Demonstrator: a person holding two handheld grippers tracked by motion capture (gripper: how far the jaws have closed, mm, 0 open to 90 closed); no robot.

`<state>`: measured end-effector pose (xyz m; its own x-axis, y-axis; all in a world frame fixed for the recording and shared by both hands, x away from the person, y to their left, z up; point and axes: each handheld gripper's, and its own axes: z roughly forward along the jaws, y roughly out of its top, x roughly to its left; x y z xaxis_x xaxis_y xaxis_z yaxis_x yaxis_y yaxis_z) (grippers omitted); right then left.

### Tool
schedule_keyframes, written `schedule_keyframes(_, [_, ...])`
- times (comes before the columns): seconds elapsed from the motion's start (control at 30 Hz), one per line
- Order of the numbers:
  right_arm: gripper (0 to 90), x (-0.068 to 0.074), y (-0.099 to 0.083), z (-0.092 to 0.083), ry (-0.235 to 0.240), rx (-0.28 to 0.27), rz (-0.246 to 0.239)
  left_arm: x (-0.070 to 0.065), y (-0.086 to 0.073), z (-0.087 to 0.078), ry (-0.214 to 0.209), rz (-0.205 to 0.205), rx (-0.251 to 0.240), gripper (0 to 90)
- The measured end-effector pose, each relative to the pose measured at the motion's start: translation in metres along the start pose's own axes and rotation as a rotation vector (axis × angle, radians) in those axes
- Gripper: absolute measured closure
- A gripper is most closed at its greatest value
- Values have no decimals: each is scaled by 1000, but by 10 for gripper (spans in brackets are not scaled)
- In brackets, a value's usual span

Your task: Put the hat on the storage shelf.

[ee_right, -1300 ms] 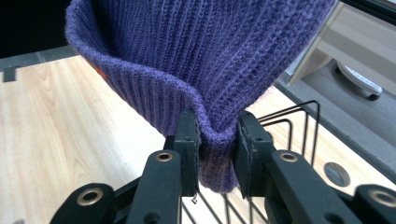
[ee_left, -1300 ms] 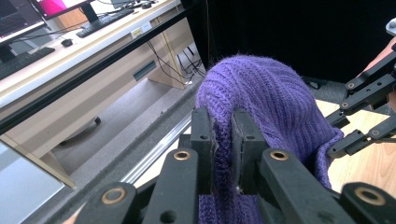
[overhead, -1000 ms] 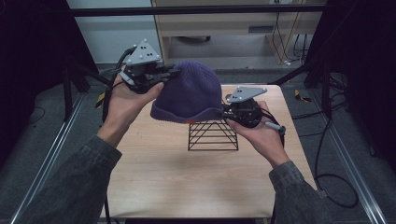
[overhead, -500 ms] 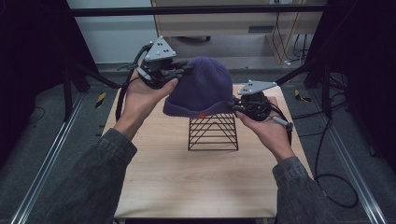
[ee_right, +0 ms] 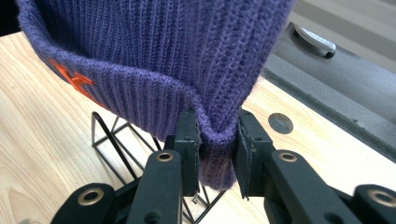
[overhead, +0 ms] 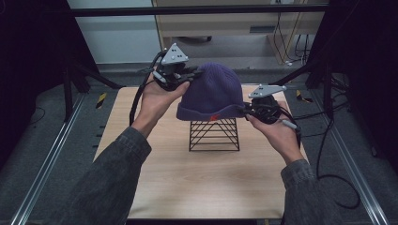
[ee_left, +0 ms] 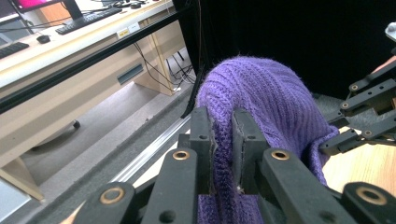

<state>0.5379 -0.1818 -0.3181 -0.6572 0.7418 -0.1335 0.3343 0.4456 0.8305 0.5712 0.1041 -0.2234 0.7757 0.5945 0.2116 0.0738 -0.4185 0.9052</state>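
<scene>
At frame centre, both grippers pinch the hat (overhead: 212, 93): left fingers (ee_left: 201, 140) on its crown, right fingers (ee_right: 189, 140) on the brim, spreading it above the rack (overhead: 214, 134).

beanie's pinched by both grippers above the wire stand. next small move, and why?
Probably lower both hands together so the beanie settles over the wire stand. The left gripper pinches its knit side and the right gripper clamps its folded brim. In the high view the brim hangs about level with the stand's top, roughly centred over it, so only a short drop looks needed before releasing.
</scene>
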Motion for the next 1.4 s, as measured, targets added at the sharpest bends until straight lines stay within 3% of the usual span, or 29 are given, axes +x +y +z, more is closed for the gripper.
schedule_keyframes(0.9, [731, -1, -31, 13, 11, 91, 19, -4, -28, 30, -33, -26, 57, 796])
schedule_keyframes(1.4, [726, 4, -42, 17, 25, 111, 7, -9, -40, 30, -44, -34, 60, 795])
